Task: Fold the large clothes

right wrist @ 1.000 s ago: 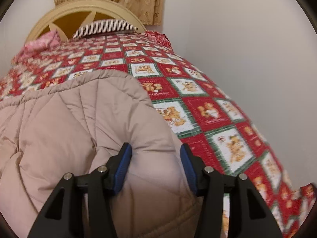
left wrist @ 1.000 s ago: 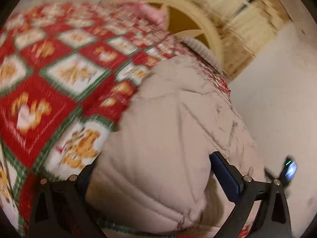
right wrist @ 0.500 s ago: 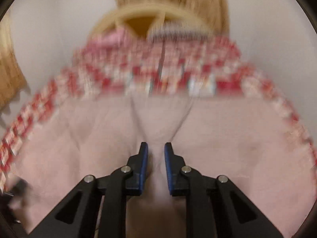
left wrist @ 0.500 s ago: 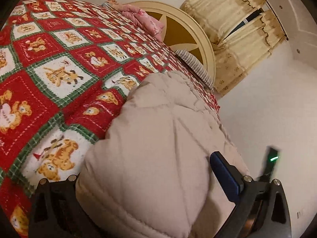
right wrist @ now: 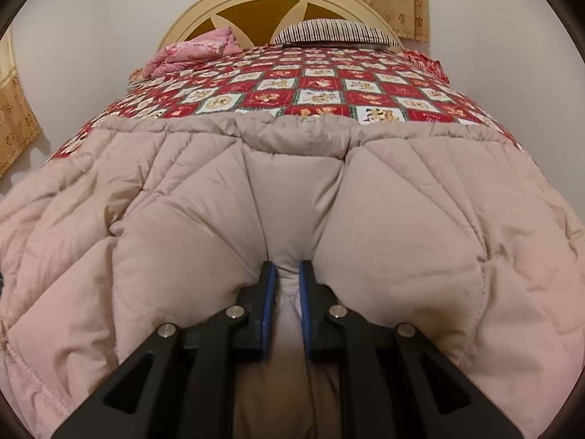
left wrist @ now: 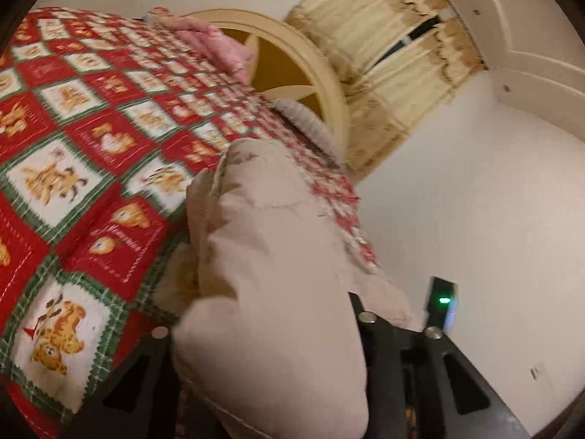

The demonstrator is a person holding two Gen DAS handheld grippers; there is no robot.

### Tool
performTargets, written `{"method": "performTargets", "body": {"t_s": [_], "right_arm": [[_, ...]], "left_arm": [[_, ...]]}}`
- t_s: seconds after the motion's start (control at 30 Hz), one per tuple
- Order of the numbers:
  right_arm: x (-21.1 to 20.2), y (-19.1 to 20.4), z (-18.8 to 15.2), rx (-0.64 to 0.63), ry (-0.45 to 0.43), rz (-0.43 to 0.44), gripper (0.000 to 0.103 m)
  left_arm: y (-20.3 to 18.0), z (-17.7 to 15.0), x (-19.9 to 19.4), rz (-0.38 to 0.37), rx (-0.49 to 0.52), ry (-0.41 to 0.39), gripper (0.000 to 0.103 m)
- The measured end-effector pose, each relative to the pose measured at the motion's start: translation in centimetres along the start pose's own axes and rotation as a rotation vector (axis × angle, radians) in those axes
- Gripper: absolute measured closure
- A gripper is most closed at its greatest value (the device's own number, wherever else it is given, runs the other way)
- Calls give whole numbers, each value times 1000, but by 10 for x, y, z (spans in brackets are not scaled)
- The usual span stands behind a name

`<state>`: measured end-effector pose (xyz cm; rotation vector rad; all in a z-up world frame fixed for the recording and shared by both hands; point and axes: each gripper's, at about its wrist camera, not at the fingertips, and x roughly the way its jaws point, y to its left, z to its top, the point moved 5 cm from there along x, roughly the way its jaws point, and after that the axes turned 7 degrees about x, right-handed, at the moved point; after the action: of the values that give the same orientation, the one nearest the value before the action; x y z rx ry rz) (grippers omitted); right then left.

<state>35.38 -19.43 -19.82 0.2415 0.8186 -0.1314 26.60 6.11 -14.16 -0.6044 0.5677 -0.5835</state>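
Observation:
A large beige padded coat [right wrist: 402,226] lies spread across the near half of the bed, on a red patchwork quilt [right wrist: 321,87]. My right gripper [right wrist: 288,270] is shut on a pinched ridge of the coat near its middle, and the fabric puckers around the blue pads. In the left wrist view a puffy corner of the coat [left wrist: 278,241] bulges up between the jaws of my left gripper [left wrist: 263,314]. Those jaws are closing and squeeze the padding. The coat hides the left fingertip.
Beyond the coat the quilt [left wrist: 73,146] runs to a cream round headboard [right wrist: 278,7]. A striped pillow [right wrist: 336,33] and a folded pink cloth [right wrist: 197,51] lie there. Curtains [left wrist: 395,84] hang behind. A white wall runs along the right side of the bed.
My left jaws went from wide open to tight on the coat's corner. My right gripper swung from the coat's right edge to its middle and shut on a fold.

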Motion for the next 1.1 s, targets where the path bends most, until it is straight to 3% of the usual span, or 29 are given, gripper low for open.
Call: {"method": "performTargets", "body": {"t_s": [0.23,0.33,0.47,0.63,0.7,0.77,0.87,0.93,1.03,1.1], "right_arm": [[-16,24,-20,97,102,70,87],[-27,46,-37,202,124,158,88],[-33,102,-61,311,191,349,88],[-34,177,-90,460,378,743,92],[-37,193,-93,433,406,801,94],[-46,189,-88,373,370,739,90],[-67,156,-76,368,288,749,83],[-84,117,-70,399,215,725,65],[-107,60,-60,427,120,683,58],[-120,27,-53,450,71,674,43]], "left_arm": [[-45,21,-31,-147,88,-13,86],[-64,30,-46,-150,185,-10,86],[-76,44,-74,-129,276,-35,86],[-88,62,-98,-77,355,-57,86],[-94,59,-98,-60,402,-54,86],[-100,53,-96,-96,424,-50,86],[-119,42,-86,-142,476,-31,86],[-134,33,-72,-156,518,-9,86],[-158,12,-45,-175,593,55,86],[-174,-11,-25,-180,671,110,86]]}}
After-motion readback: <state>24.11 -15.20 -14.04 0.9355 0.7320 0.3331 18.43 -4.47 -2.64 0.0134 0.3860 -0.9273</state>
